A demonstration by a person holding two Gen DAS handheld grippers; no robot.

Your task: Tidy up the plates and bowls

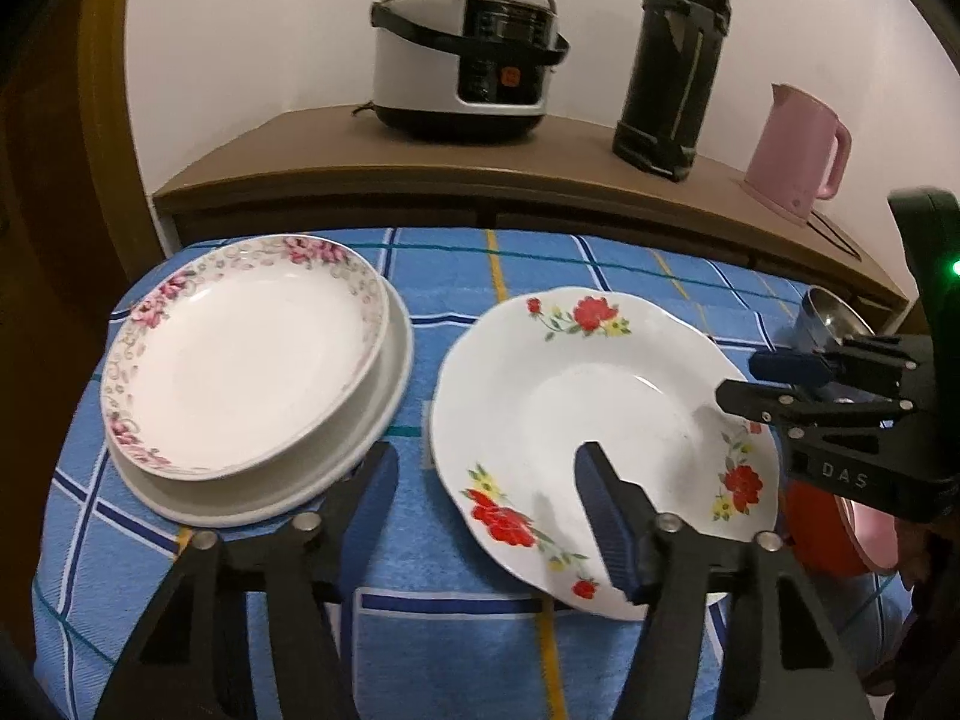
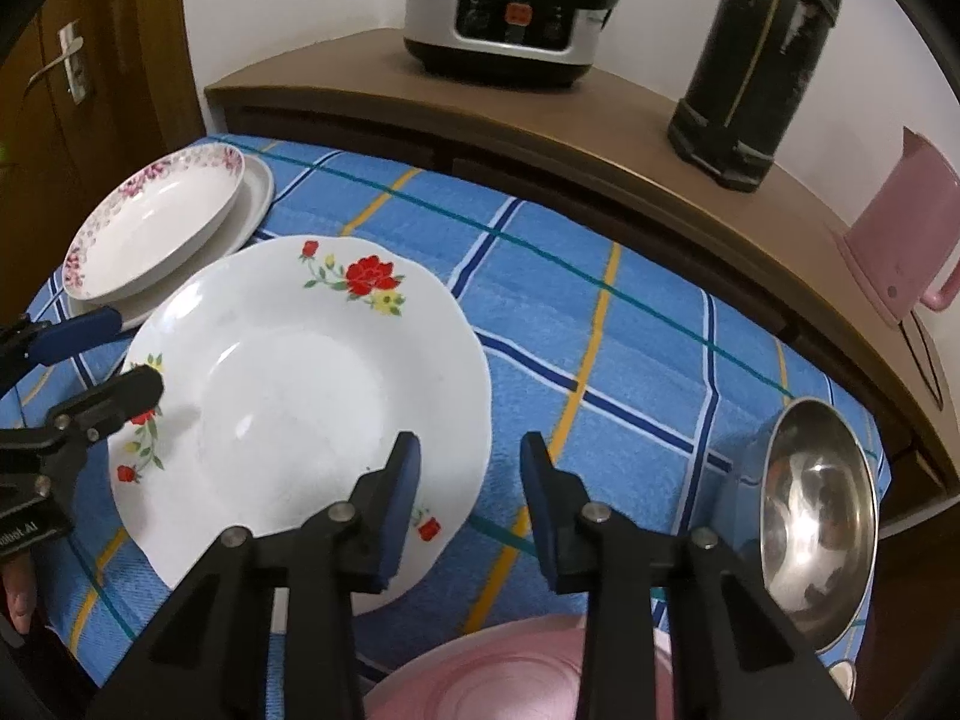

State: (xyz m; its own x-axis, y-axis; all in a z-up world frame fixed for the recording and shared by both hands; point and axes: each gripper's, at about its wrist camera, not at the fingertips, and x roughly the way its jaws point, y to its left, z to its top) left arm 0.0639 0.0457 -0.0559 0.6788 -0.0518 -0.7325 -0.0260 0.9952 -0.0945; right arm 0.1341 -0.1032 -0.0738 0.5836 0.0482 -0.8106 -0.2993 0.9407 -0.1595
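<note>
A white plate with red flowers (image 1: 600, 384) (image 2: 312, 384) lies on the blue checked tablecloth (image 1: 450, 300). My left gripper (image 1: 486, 480) (image 2: 114, 357) is open and straddles the plate's left rim, one finger over the plate and the other over the cloth. My right gripper (image 2: 471, 468) (image 1: 750, 381) is open too, astride the opposite rim. No pad presses on the plate. To the left, a plate with a pink flower border (image 1: 240, 354) (image 2: 156, 222) is stacked on a plain white plate (image 1: 390, 396) (image 2: 258, 192).
A steel bowl (image 2: 816, 510) stands at the table's right, and a pink bowl (image 2: 510, 672) sits at the near edge. Behind the table a wooden sideboard (image 1: 336, 150) carries a rice cooker (image 1: 462, 54), a black thermos (image 1: 672, 60) and a pink kettle (image 1: 798, 150). A wooden door (image 2: 66, 60) is on the left.
</note>
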